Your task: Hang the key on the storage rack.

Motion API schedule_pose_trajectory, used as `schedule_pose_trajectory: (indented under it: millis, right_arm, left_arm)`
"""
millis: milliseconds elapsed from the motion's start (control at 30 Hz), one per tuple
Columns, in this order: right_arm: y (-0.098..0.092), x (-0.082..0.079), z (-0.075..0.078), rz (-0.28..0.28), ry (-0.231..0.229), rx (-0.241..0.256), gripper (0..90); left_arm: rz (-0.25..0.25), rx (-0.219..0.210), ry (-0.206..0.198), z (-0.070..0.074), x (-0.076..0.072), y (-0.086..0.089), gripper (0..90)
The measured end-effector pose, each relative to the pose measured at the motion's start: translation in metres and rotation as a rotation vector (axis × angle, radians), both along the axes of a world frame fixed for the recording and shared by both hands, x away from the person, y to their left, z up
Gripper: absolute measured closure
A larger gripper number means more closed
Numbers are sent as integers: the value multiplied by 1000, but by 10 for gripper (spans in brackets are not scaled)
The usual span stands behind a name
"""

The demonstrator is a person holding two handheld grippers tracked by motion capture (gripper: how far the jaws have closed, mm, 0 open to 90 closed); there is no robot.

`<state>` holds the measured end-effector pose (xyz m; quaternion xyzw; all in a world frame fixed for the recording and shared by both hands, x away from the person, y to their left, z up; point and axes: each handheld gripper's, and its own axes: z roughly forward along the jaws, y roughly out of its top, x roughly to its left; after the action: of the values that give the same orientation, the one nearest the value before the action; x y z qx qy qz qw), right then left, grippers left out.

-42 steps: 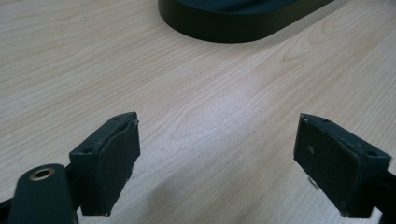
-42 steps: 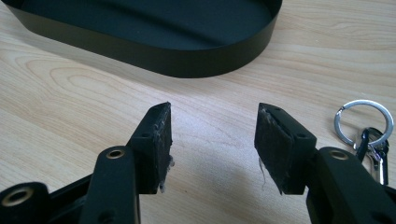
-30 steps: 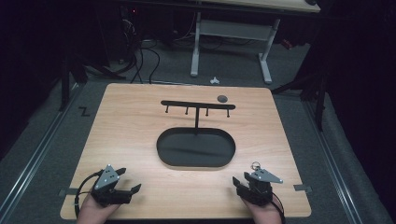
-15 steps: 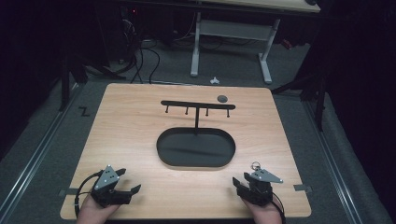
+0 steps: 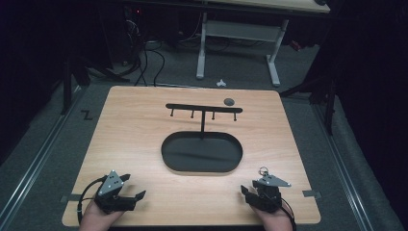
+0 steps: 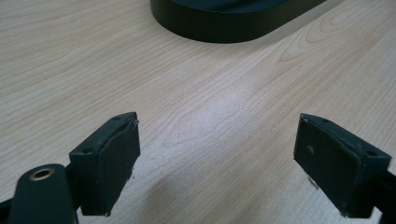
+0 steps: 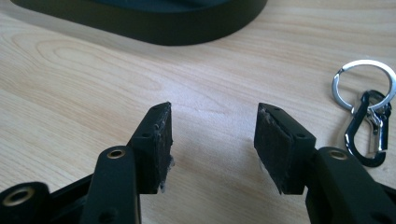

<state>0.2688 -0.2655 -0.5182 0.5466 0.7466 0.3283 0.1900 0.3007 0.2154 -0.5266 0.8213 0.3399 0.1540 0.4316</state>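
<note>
A black oval tray (image 5: 166,154) lies at the middle of the wooden table (image 5: 134,125). From its far rim rises a thin post with a black crossbar (image 5: 202,108) that carries several small hooks. A key ring with a black carabiner (image 7: 380,130) lies on the wood just right of my right gripper (image 7: 214,112). That ring (image 5: 263,170) sits beside the right gripper (image 5: 248,188) near the front edge. My left gripper (image 5: 134,186) rests at the front left, its jaws wide apart over bare wood (image 6: 217,126). Both grippers are open and hold nothing. The tray's wall (image 6: 224,25) stands ahead of the left jaws.
A small grey disc (image 5: 229,101) lies at the back of the table, right of the crossbar. Beyond the table stand a white desk frame (image 5: 274,57), floor cables (image 5: 144,53) and a small white object (image 5: 221,83). Grey tape tabs (image 5: 310,194) mark the front corners.
</note>
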Motion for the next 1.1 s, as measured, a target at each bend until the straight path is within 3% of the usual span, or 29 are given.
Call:
schedule_pose_trajectory:
  millis: [333,633,800,833,1100]
  right_arm:
    - [7,2,-2,49,34,-63,469]
    - [10,8,9,12,76,-131,507]
    - [13,15,14,23,104,-165,486]
    - [15,18,15,41,123,-194,471]
    - [18,24,23,37,200,-226,444]
  left_arm:
    - [-9,6,-1,0,-2,-1,150]
    - [-8,-18,-5,1,-2,3,150]
    - [-7,-22,-3,1,-1,4,150]
    - [-6,-23,-4,1,-1,4,150]
    - [-9,-29,-3,3,-1,5,150]
